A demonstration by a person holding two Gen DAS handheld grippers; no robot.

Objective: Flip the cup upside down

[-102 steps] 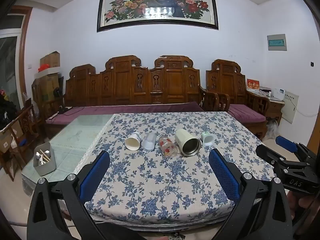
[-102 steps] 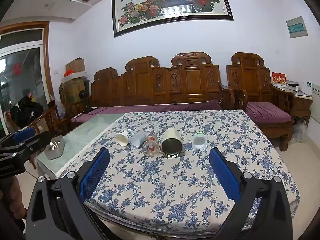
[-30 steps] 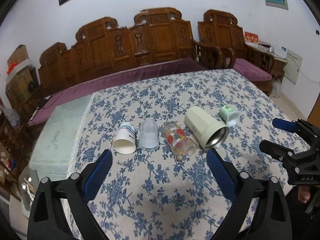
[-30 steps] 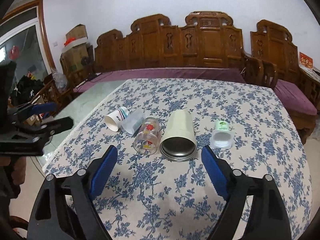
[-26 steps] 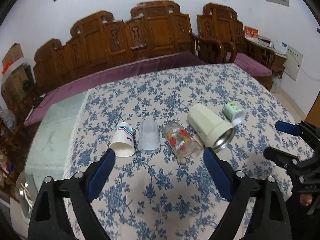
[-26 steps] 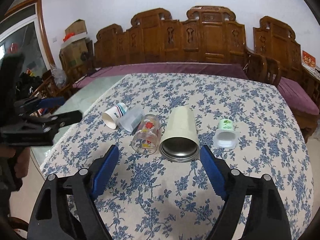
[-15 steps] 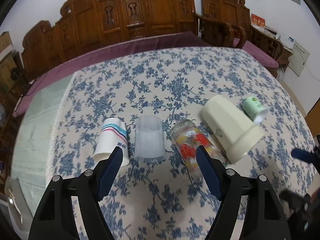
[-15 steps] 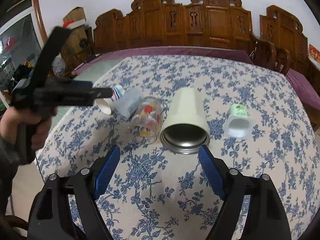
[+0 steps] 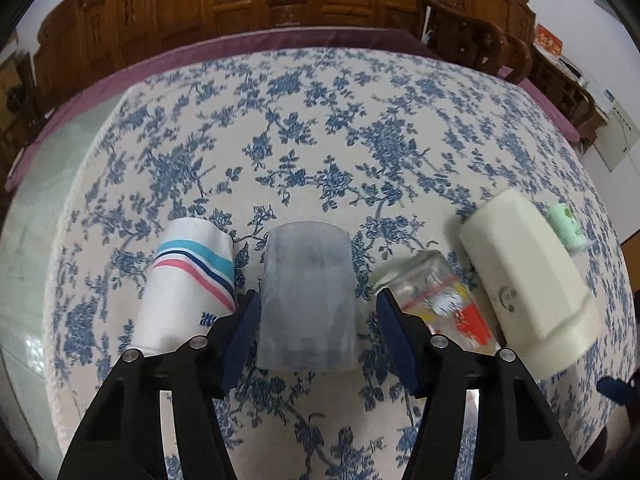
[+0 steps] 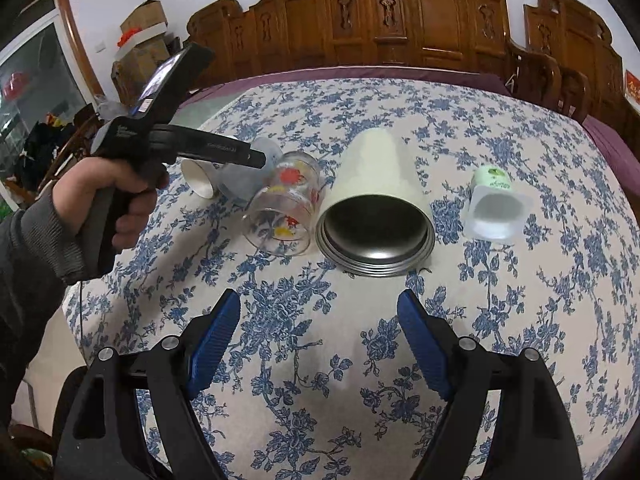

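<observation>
Several cups lie on their sides in a row on the floral tablecloth (image 9: 320,152). A frosted translucent plastic cup (image 9: 307,300) lies between the fingers of my left gripper (image 9: 318,332), which is open around its rim end; the left pad is close to its wall. Left of it lies a white paper cup with coloured stripes (image 9: 188,284). Right of it lie a printed glass (image 9: 440,304), a large cream tumbler (image 9: 528,276) and a small green cup (image 9: 566,228). My right gripper (image 10: 320,344) is open and empty, short of the tumbler's steel mouth (image 10: 374,234).
The right wrist view shows the left gripper's body (image 10: 180,140) over the frosted cup (image 10: 244,180), with the glass (image 10: 284,204) and small green cup (image 10: 496,208) beside. A carved wooden sofa (image 10: 400,28) stands behind the table. A glass-topped table edge (image 9: 28,184) lies to the left.
My left gripper has moved forward and down over the table until its fingers straddle the frosted cup. My right gripper has edged closer to the tumbler.
</observation>
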